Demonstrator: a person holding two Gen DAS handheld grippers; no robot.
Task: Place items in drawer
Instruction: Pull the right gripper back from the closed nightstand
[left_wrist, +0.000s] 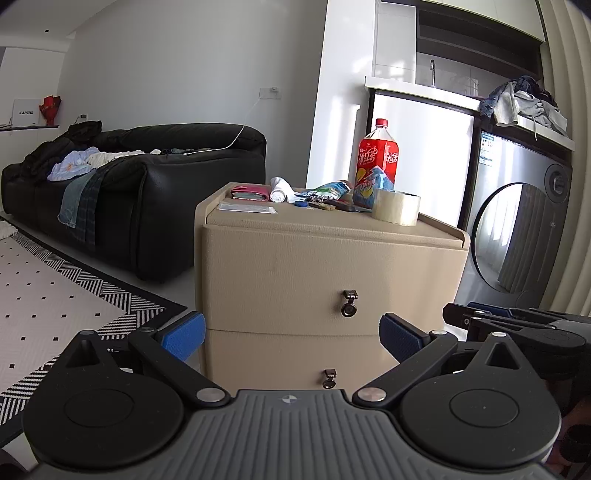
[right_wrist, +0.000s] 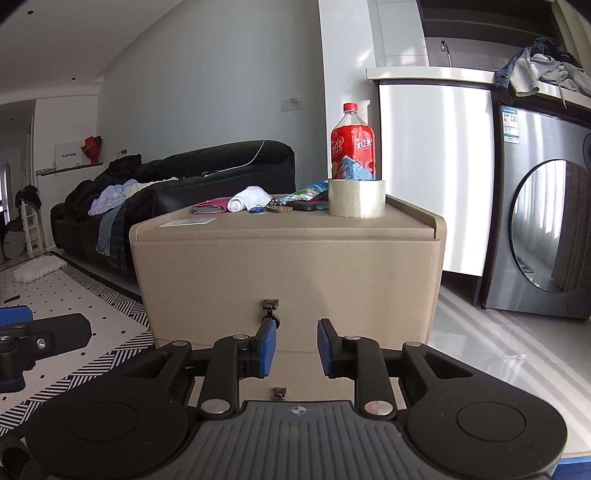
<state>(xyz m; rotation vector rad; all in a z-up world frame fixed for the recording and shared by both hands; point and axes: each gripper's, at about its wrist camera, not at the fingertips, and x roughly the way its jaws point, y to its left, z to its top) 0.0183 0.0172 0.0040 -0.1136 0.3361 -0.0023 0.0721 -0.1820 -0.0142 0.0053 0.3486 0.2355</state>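
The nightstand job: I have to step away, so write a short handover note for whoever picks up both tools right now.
Left tool: open wide, empty, held back from the nightstand.
Right tool: open, empty, close in front of the top drawer's ring pull, one finger beside it, nothing gripped.
Both drawers are shut. On top of the nightstand sit a tape roll, red bottle, keys, rolled white cloth, pink wallet, snack packet and a flat clear packet.
Done: nothing yet.
Left: open a drawer, move the items in, close it.
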